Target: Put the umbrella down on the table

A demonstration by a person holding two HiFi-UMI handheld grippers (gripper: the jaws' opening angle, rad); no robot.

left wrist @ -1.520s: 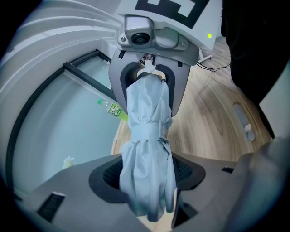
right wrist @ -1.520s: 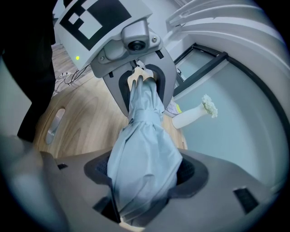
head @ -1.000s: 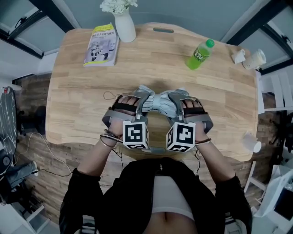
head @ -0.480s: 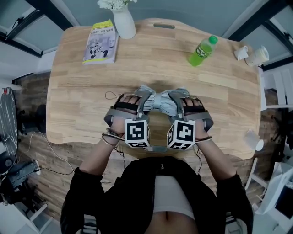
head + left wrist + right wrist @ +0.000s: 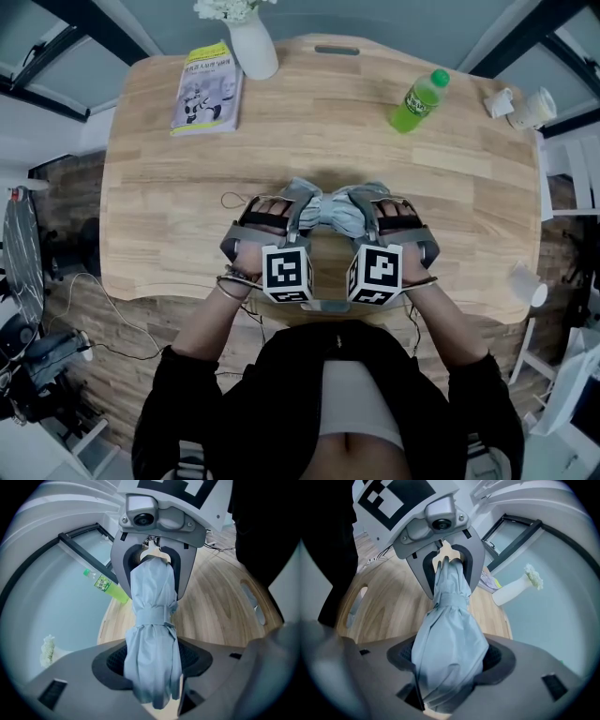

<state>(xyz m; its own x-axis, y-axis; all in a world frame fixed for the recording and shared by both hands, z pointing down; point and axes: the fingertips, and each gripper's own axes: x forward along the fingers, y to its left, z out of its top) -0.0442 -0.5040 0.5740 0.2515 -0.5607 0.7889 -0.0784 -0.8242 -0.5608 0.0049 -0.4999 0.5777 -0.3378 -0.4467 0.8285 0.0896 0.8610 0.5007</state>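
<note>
A folded pale blue-grey umbrella (image 5: 333, 210) is held crosswise between my two grippers, over the near middle of the wooden table (image 5: 159, 197). My left gripper (image 5: 298, 214) is shut on its left end and my right gripper (image 5: 367, 214) on its right end. In the left gripper view the strapped umbrella (image 5: 151, 620) runs from my jaws (image 5: 152, 670) to the right gripper (image 5: 157, 536) opposite. In the right gripper view the umbrella (image 5: 450, 630) fills my jaws (image 5: 449, 667) and reaches the left gripper (image 5: 440, 531). Whether it touches the tabletop is hidden.
A white vase of flowers (image 5: 251, 45) and a booklet (image 5: 207, 86) lie at the far left. A green bottle (image 5: 418, 99) lies at the far right, with paper cups (image 5: 525, 106) at the corner. Another cup (image 5: 527, 284) sits off the right edge. A thin cord (image 5: 228, 200) lies by the left gripper.
Both grippers stay shut on the umbrella. They and the umbrella have drifted slightly right and toward the person in the head view.
</note>
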